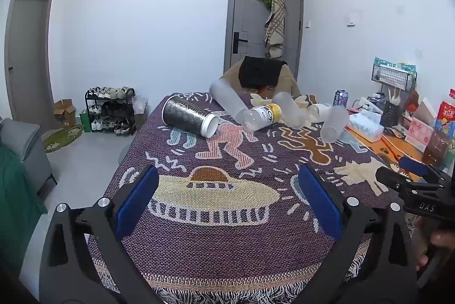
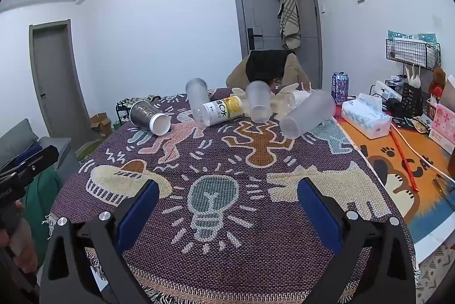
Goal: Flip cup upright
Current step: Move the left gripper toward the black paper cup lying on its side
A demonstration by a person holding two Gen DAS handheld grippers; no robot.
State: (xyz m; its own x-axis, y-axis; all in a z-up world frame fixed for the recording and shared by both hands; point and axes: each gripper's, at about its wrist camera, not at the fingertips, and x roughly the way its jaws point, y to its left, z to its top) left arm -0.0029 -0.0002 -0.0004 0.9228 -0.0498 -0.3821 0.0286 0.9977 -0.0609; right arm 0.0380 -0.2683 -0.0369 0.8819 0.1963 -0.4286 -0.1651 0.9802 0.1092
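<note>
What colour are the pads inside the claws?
Blue pads, seen best in the right wrist view.

dark glitter cup (image 1: 190, 115) | white inside, on its side | mouth toward 4 o'clock | bench far left, 9 o'clock of the frosted cups (image 2: 307, 114), also toppled

Both fisheye cameras sit low over the near end of the patterned tablecloth (image 1: 227, 218), each looking forward between its own two blue-padded fingers (image 1: 139, 201) toward the far grey door (image 1: 264, 14). The left view stands further left, with the shoe rack (image 1: 111, 110) beyond its left finger; the right view takes in the tissue box (image 2: 366, 116) beyond its right finger. Both share the tipped cups (image 2: 307, 113) far ahead of the fingertips, and each catches the other gripper at its edge.
</note>
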